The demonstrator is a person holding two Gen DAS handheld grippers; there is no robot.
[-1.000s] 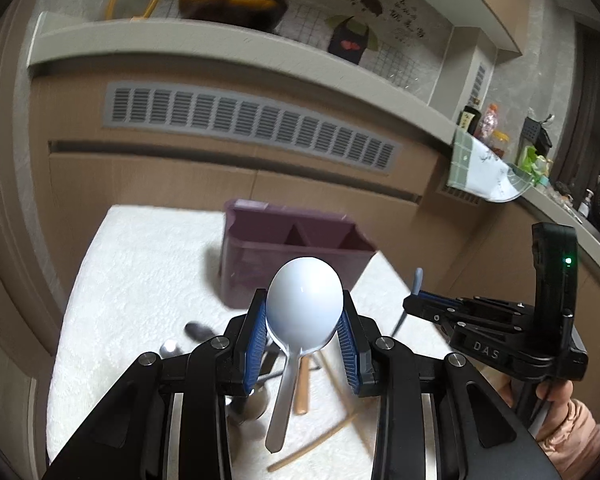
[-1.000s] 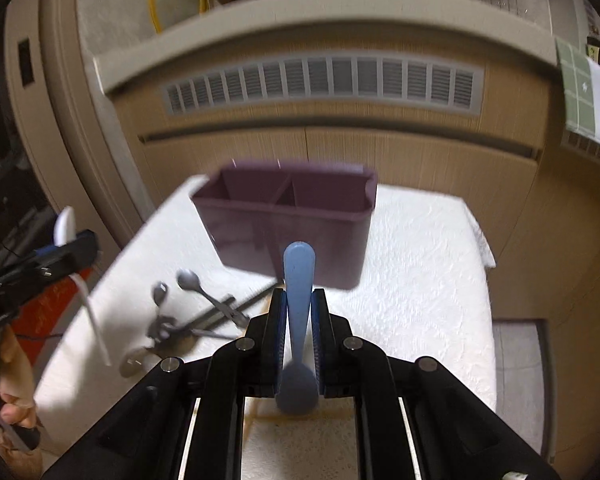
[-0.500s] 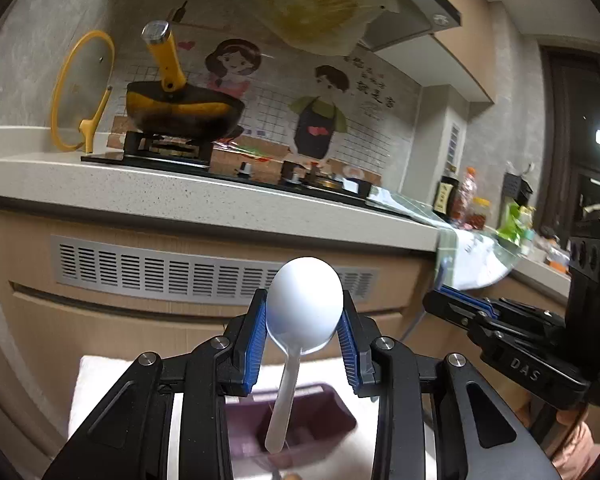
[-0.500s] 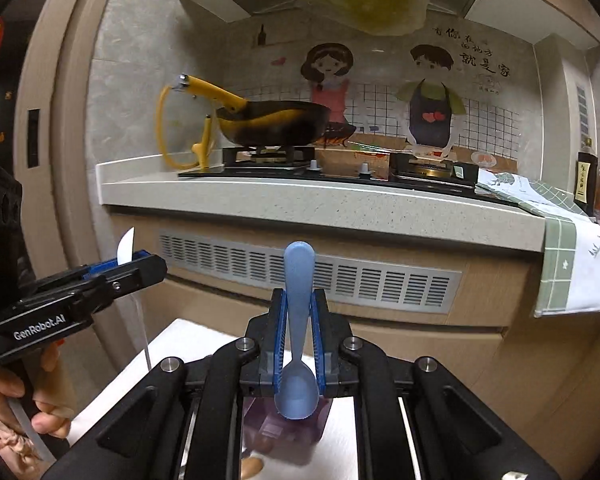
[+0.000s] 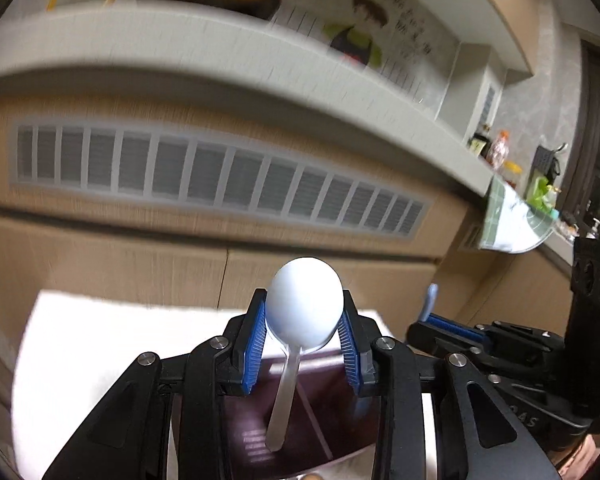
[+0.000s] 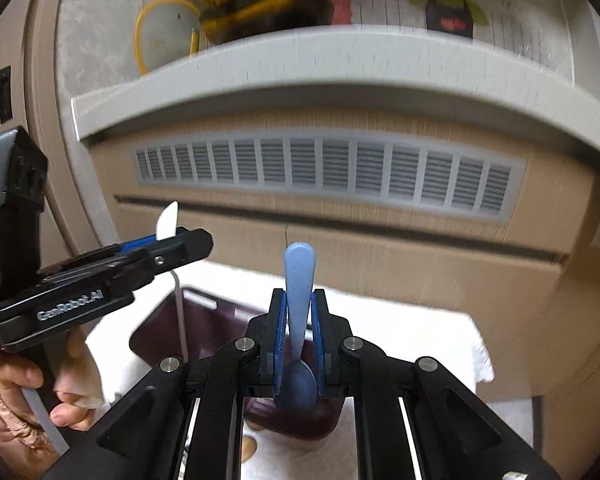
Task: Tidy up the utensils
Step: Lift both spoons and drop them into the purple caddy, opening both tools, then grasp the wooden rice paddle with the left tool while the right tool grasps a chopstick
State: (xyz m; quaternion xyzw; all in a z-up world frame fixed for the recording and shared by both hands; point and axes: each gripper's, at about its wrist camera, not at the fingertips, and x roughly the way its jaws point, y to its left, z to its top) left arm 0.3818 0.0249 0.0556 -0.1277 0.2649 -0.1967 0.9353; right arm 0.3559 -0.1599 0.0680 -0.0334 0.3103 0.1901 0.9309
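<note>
Left gripper [image 5: 304, 336] pinches the white spoon [image 5: 305, 312] by its bowl; right gripper [image 6: 299, 332] squeezes the blue spoon [image 6: 299, 280]'s handle. Both hang over the purple caddy [image 6: 204, 312] at lower center, so I'd line each handle up with one compartment before letting go, keeping clear of the divider.

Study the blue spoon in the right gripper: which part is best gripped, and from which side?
Grip the blue spoon at the narrow neck just above its bowl, fingers closing on the flat handle from left and right. The right gripper holds it there, bowl down over the purple caddy.

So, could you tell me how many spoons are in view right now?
2: a white spoon clamped in the left gripper, a blue spoon clamped in the right gripper. Others may be hidden below.
</note>
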